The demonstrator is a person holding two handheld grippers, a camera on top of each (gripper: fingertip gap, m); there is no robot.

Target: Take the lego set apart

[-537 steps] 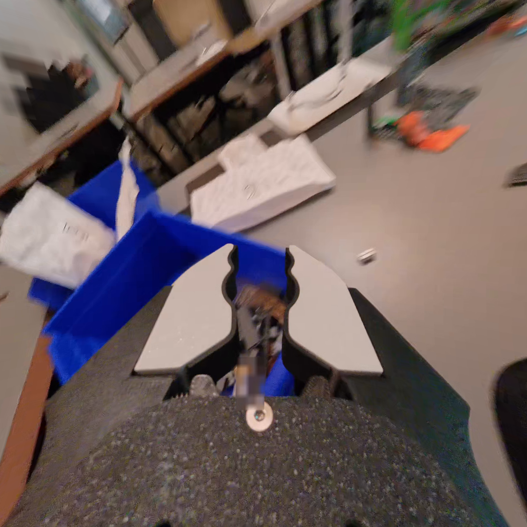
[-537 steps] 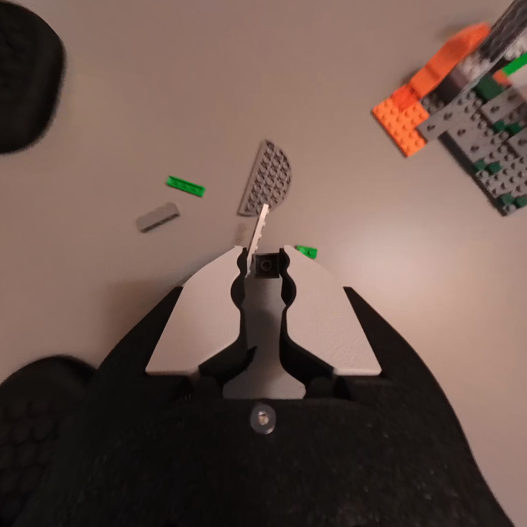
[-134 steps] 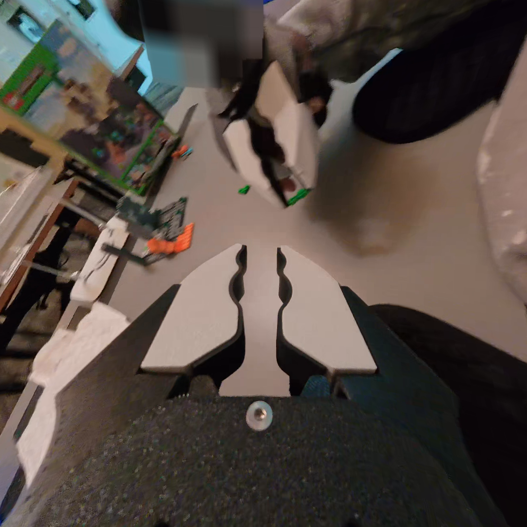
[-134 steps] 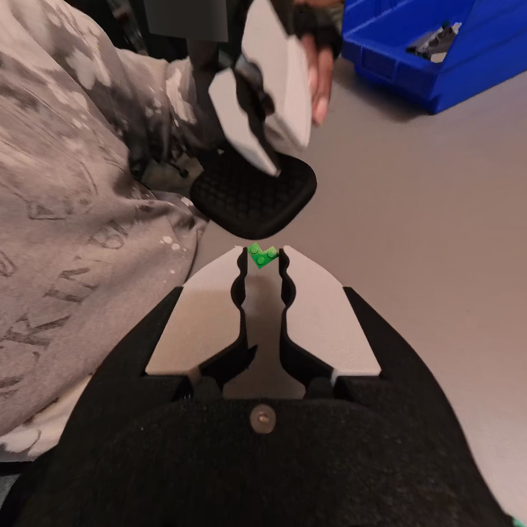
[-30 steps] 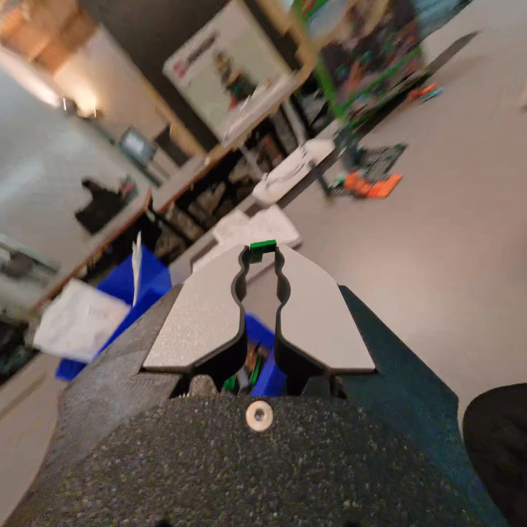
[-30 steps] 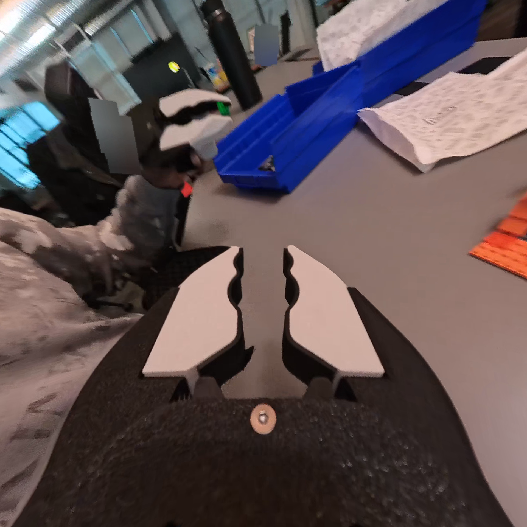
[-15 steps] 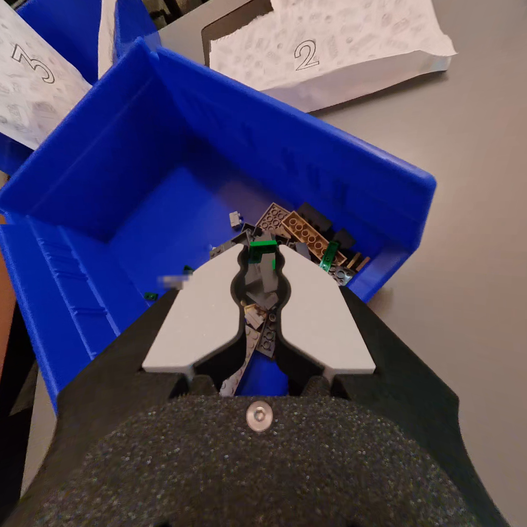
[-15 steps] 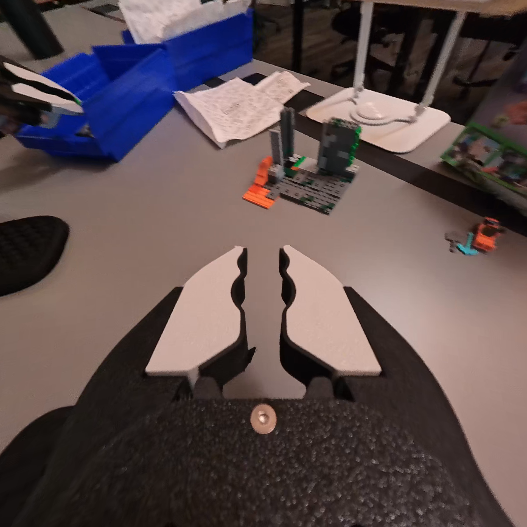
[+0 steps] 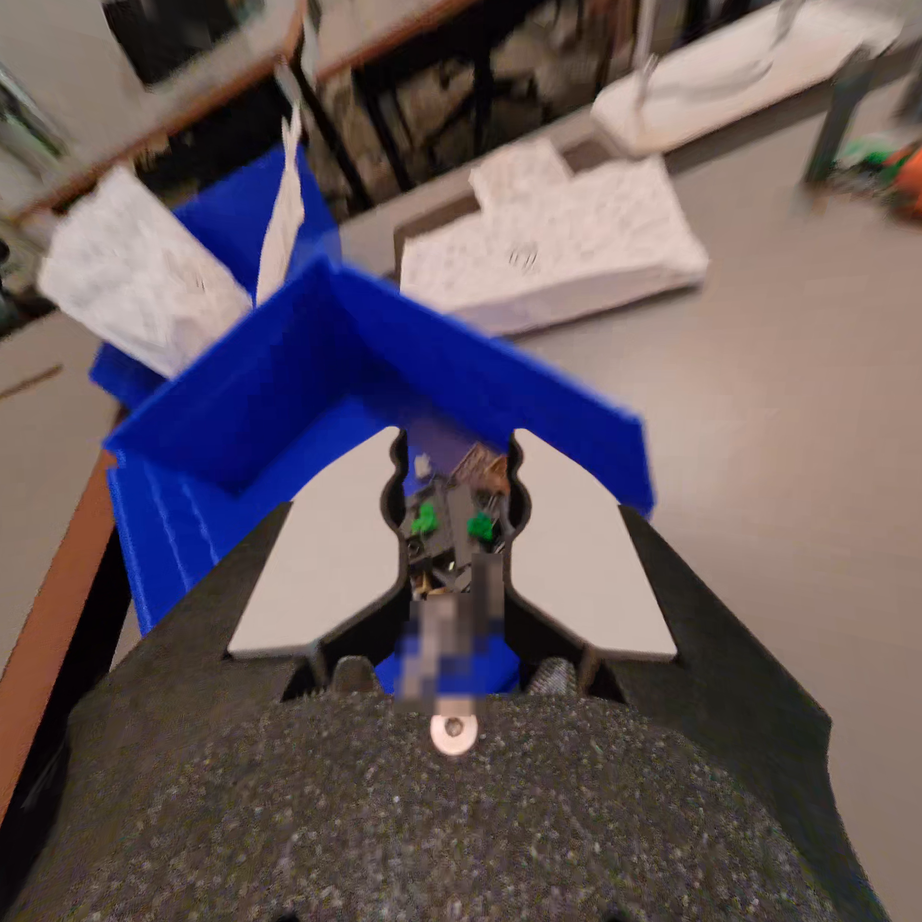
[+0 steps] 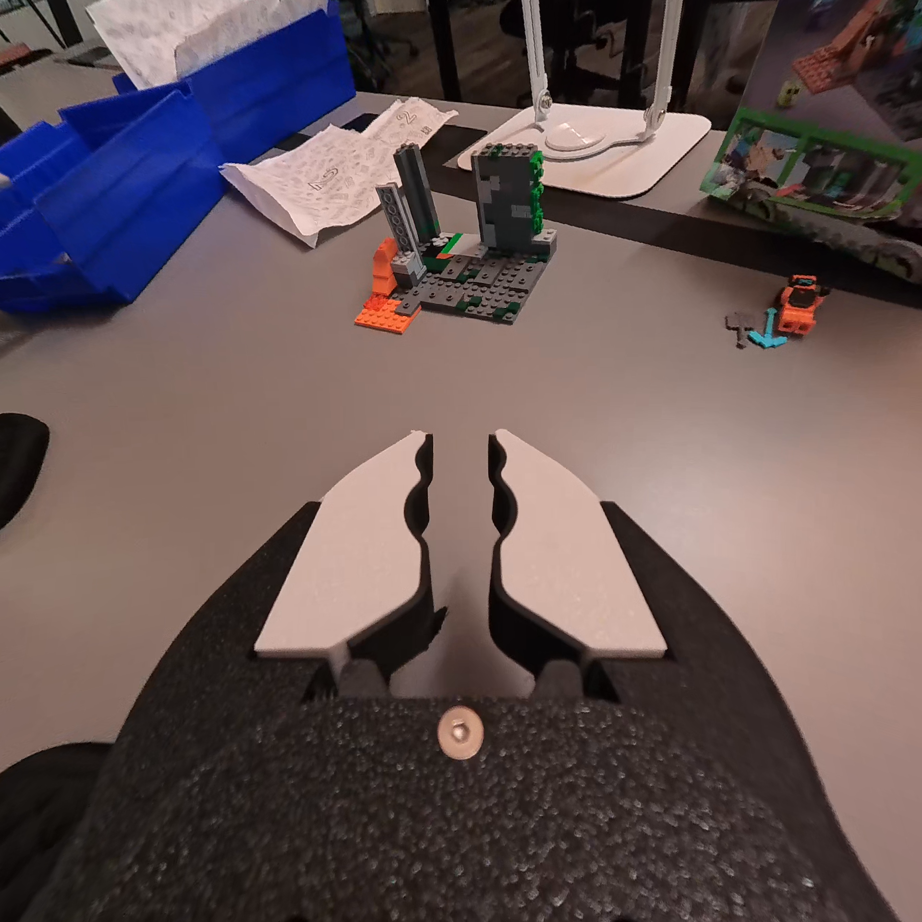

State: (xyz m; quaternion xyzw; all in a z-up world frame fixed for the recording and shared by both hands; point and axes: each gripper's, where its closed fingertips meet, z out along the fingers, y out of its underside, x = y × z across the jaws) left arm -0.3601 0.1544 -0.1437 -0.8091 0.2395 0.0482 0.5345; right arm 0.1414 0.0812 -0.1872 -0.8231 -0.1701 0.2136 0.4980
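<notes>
Your left gripper (image 9: 456, 439) hangs over the open blue plastic bin (image 9: 279, 394), its pale grey fingers (image 9: 339, 539) parted with nothing between them. Through the gap you see a blurred heap of loose dark grey, brown and green bricks (image 9: 451, 529) on the bin floor. A crumpled white paper bag (image 9: 549, 259) lies on the grey tabletop (image 9: 773, 424) just beyond the bin.

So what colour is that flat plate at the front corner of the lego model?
Orange plate, clearest in the right wrist view.

Grey table (image 10: 648, 449) w/ lego set (image 10: 464, 259), blue bins (image 10: 115, 209)
</notes>
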